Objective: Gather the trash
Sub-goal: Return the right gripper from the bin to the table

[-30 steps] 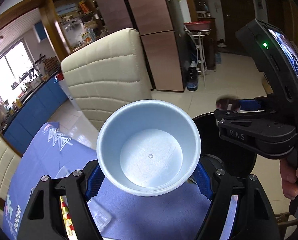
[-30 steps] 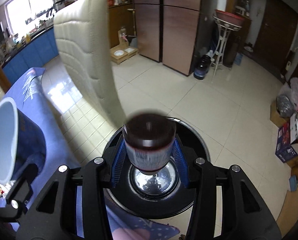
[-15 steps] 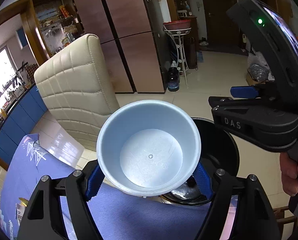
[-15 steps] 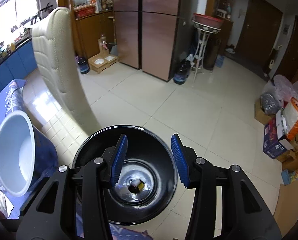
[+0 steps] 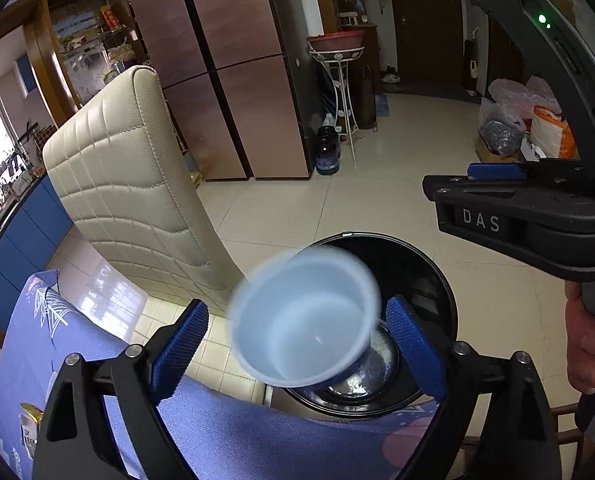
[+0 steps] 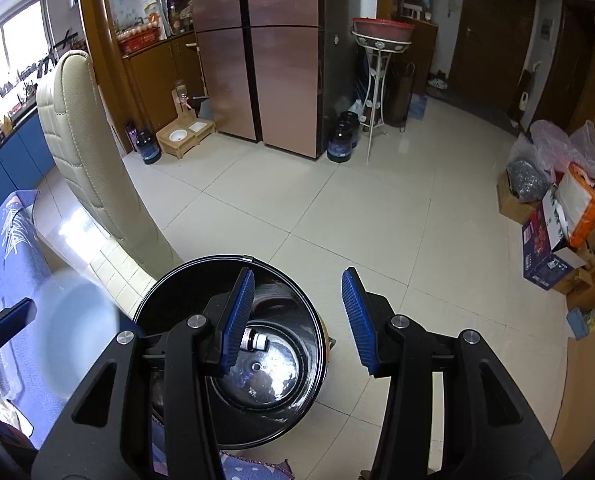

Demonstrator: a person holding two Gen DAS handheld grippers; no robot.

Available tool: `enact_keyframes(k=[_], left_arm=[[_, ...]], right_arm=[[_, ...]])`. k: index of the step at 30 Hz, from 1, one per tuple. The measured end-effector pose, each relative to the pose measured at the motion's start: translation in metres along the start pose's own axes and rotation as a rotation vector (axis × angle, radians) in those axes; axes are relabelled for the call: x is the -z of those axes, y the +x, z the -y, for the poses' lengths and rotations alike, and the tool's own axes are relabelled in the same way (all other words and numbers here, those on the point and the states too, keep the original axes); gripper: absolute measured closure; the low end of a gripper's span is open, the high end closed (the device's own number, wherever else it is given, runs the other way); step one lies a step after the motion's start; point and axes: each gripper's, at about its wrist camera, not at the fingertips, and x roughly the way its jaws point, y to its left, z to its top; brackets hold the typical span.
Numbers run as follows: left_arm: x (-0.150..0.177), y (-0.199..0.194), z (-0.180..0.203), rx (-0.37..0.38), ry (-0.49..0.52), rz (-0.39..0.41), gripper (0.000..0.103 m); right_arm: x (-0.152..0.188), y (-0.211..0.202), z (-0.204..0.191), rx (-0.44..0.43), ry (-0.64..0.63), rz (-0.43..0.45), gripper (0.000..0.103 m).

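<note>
A pale blue paper cup (image 5: 303, 316), blurred by motion, is loose between the spread jaws of my left gripper (image 5: 297, 338) and over the black trash bin (image 5: 413, 256). The left gripper is open. My right gripper (image 6: 297, 316) is open and empty above the same bin (image 6: 169, 296); a small dark bottle (image 6: 253, 340) lies on the bin's bottom. The right gripper also shows in the left wrist view (image 5: 529, 208), to the right of the bin. The cup shows as a blur at the left of the right wrist view (image 6: 77, 320).
A cream padded chair (image 5: 129, 184) stands just left of the bin. A table with a blue cloth (image 5: 217, 428) lies under my grippers. A fridge (image 6: 269, 56), a metal stand with a red bowl (image 6: 381, 52) and boxes and bags (image 6: 557, 216) line the tiled floor.
My left gripper has opened and let go of the cup, which is dropping toward the bin. My right gripper released the dark bottle earlier; it now lies in the bin.
</note>
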Motion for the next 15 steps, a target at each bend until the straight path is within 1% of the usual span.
enact_keyframes(k=[4,9,14,15], left_arm=[[0.002,-0.005,0.000,-0.007,0.010,0.013,0.014],[0.004,-0.011,-0.007,-0.015,-0.013,0.010,0.014],[0.005,-0.018,-0.019,-0.038,-0.051,0.012,0.014],[0.006,-0.020,-0.022,-0.041,-0.060,0.011,0.014]], right_arm=[[0.001,-0.004,0.002,0.000,0.005,0.007,0.053],[0.003,-0.011,-0.005,-0.016,-0.002,0.008,0.053],[0.005,-0.020,-0.017,-0.040,-0.026,0.020,0.046],[0.005,-0.021,-0.020,-0.045,-0.031,0.021,0.043]])
